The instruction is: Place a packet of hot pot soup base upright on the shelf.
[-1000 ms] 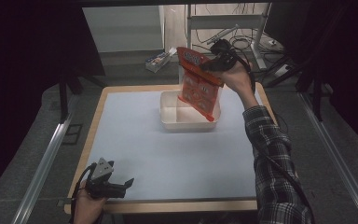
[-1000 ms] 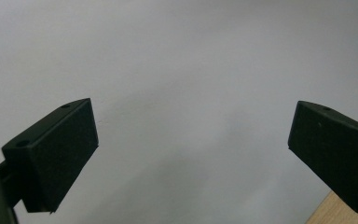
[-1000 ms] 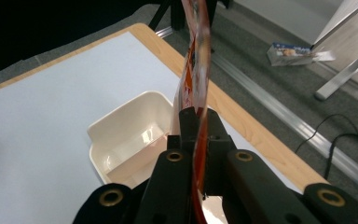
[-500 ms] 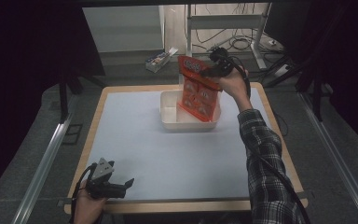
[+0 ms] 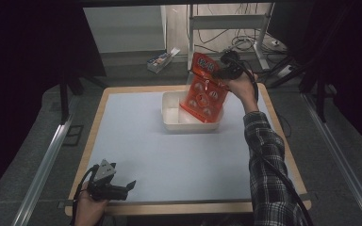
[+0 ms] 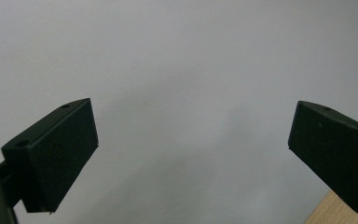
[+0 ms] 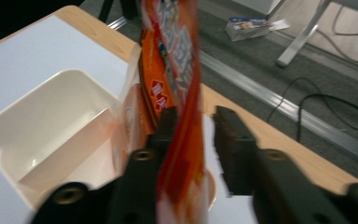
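The orange packet point(image 5: 205, 92) has white writing at its top and round pictures below, but the letters are too blurred to read in the high view and in the right gripper view. It stands tilted in the upper middle of the high view, with its lower edge inside the white tub point(image 5: 192, 112).

The right gripper point(image 5: 222, 73) is at the packet's upper right edge. Its jaws have just been opening; in the right gripper view the packet point(image 7: 177, 112) is between them, against the left jaw, and a gap shows before the right jaw, so they do not press it.

The left gripper point(image 5: 122, 188) lies at the lower left of the high view, near the edge of the tabletop point(image 5: 169, 160). Its jaws are wide open and hold nothing.

A small box point(image 5: 162, 60) lies on the floor behind the tabletop, with cables point(image 5: 245, 44) at the upper right
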Demonstrator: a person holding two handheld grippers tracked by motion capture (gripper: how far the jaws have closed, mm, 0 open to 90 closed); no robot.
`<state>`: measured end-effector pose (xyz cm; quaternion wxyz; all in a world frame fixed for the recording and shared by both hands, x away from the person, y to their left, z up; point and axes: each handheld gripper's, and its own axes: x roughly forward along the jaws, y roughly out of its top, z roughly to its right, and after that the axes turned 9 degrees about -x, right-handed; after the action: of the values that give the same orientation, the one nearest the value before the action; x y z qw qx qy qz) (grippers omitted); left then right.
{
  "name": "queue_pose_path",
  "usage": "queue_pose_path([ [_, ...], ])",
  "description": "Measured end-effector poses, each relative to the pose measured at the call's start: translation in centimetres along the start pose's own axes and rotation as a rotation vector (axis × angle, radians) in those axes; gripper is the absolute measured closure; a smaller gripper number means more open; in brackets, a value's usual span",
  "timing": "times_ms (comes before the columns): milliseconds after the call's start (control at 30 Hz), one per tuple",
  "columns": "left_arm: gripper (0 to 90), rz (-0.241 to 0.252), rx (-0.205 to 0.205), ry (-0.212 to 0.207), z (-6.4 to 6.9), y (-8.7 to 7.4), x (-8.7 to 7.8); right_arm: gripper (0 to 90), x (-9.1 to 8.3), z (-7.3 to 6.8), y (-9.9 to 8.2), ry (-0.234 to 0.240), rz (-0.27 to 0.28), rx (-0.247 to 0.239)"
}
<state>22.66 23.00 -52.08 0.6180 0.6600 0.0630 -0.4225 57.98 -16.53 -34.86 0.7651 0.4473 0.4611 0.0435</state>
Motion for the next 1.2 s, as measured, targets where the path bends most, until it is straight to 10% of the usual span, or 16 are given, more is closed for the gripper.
queue_pose_path([
  [367, 1.1, -0.002, 0.000, -0.001, 0.0, 0.0, 0.0, 8.3, -0.9, 0.3, 0.4, -0.045, 0.046, -0.007],
  [1200, 1.0, -0.007, 0.018, -0.003, 0.3, 0.0, 0.1, 1.7, -3.4, -1.0, -0.3, -0.013, 0.050, -0.057],
])
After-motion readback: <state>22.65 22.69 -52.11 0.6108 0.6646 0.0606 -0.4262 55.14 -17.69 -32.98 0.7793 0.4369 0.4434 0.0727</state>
